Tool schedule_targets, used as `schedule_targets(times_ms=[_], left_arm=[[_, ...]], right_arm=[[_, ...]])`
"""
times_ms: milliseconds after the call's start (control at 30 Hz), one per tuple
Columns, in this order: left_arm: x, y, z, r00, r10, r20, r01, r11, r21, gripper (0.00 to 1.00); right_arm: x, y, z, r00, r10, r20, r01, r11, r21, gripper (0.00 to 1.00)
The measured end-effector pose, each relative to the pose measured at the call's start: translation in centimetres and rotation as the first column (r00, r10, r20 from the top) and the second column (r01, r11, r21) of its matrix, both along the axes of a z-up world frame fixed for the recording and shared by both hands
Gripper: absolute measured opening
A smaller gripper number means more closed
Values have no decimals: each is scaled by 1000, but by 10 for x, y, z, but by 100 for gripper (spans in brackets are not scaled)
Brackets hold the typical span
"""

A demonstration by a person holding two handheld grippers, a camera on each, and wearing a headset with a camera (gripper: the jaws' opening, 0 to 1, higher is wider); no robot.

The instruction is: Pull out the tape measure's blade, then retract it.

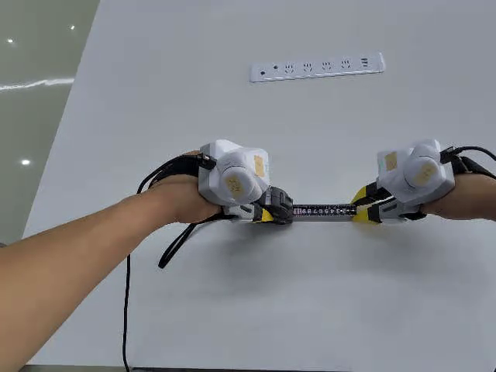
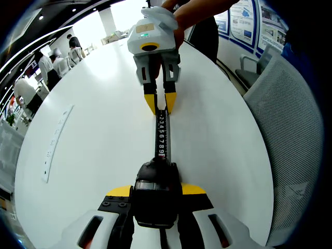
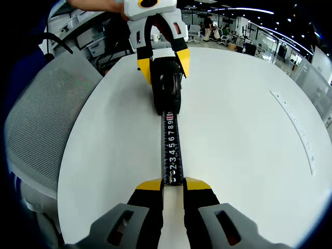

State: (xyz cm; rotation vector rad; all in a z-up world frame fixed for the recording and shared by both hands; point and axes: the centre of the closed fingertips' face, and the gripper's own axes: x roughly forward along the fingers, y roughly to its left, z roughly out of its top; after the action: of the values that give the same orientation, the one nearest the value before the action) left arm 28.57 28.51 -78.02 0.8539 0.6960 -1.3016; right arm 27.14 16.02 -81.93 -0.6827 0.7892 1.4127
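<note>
A white bench (image 1: pixel 232 310) spreads across the head view, with a white power strip (image 1: pixel 318 67) lying at its upper centre, well apart from the work. In the left gripper view a grey mesh chair (image 2: pixel 290 129) stands off the bench's right edge.

The left gripper (image 1: pixel 267 213) sits left of centre in the head view, and its yellow-tipped fingers (image 2: pixel 120 191) are closed on the black case of the tape measure (image 2: pixel 155 199), which lies at the lower middle of that view. The right gripper (image 1: pixel 363 208) sits at the right, facing the left one. Its fingers (image 3: pixel 149 184) are pinched together on the free end of the blade (image 3: pixel 172 150).

The blade is pulled out, running straight between the two grippers just above the bench, with numbered markings showing along it.
</note>
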Motion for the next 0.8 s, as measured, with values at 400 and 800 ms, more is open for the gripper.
schedule_targets(times_ms=[400, 800], left_arm=[[0, 0, 0, 1000, 4, -3, -4, 1000, 1, 28], [0, 0, 0, 1000, 2, -2, -2, 1000, 3, 28]], right_arm=[[2, -16, 0, 999, -25, -47, 25, 1000, 3, 9], [2, -31, 0, 998, -24, -54, 23, 1000, -17, 8]])
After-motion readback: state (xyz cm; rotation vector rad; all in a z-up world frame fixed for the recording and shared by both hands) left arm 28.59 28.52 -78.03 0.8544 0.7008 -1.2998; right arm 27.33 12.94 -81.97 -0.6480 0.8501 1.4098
